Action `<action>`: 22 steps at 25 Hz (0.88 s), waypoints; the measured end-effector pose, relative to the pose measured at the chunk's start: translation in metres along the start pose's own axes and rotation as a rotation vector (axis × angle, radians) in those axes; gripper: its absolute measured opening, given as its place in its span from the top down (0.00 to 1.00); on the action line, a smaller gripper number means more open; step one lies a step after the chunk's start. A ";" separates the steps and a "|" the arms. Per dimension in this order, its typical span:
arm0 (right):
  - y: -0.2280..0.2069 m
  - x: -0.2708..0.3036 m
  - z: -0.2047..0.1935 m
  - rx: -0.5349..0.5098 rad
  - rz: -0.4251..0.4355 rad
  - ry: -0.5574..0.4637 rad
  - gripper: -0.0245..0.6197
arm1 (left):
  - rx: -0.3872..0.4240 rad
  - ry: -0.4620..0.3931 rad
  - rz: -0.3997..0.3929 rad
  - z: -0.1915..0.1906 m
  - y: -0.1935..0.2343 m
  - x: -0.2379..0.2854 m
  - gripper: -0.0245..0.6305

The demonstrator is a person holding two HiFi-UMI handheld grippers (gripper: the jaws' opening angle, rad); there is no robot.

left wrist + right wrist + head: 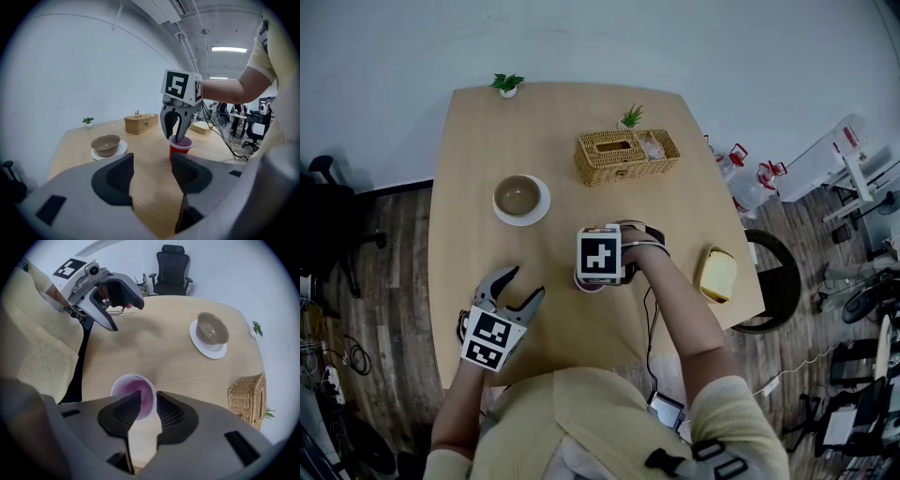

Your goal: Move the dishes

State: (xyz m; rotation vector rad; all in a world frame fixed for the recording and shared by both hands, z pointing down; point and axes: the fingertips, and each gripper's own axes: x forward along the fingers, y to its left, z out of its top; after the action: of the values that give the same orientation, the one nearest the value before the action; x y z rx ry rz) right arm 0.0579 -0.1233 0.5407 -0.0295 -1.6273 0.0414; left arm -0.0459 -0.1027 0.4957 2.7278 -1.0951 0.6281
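Near the middle of the head view, the right gripper (149, 404) hung with jaws apart astride the rim of the red plastic cup (133, 391), while at lower left the left gripper (525, 284) gaped empty over the pale wooden table (483, 141).

Brown bowl (517, 195) on white saucer (543, 209)

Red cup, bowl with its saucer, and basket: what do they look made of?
Red cup: probably thin plastic, glossy red outside with a pale rolled rim, like a disposable party cup.
Bowl: likely glazed ceramic, smooth grey-tan with a soft sheen; it could be melamine.
Saucer: white and glossy, probably ceramic too.
Basket: woven wicker or rattan, matte, with a visible weave.
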 end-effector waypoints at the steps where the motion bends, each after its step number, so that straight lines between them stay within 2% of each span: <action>1: -0.001 -0.002 0.001 0.004 -0.015 -0.021 0.78 | 0.001 -0.001 0.002 0.000 0.001 0.000 0.57; 7: -0.006 -0.026 0.008 0.050 -0.111 -0.183 0.78 | 0.007 -0.022 0.042 0.004 0.012 0.001 0.57; 11: -0.010 -0.045 0.008 0.094 -0.217 -0.285 0.77 | 0.085 -0.006 0.090 0.005 0.021 0.003 0.57; 14: -0.014 -0.065 0.017 0.167 -0.293 -0.427 0.78 | 0.145 0.017 0.121 0.005 0.031 0.005 0.57; 18: -0.017 -0.092 0.036 0.281 -0.372 -0.650 0.79 | 0.170 0.021 0.143 0.009 0.050 0.012 0.57; 22: -0.018 -0.096 0.046 0.366 -0.433 -0.763 0.80 | 0.188 0.017 0.175 0.018 0.072 0.019 0.57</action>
State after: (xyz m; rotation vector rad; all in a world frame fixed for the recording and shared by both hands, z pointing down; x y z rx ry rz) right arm 0.0177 -0.1461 0.4431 0.6936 -2.3263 0.0164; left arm -0.0766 -0.1718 0.4856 2.7936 -1.3457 0.8166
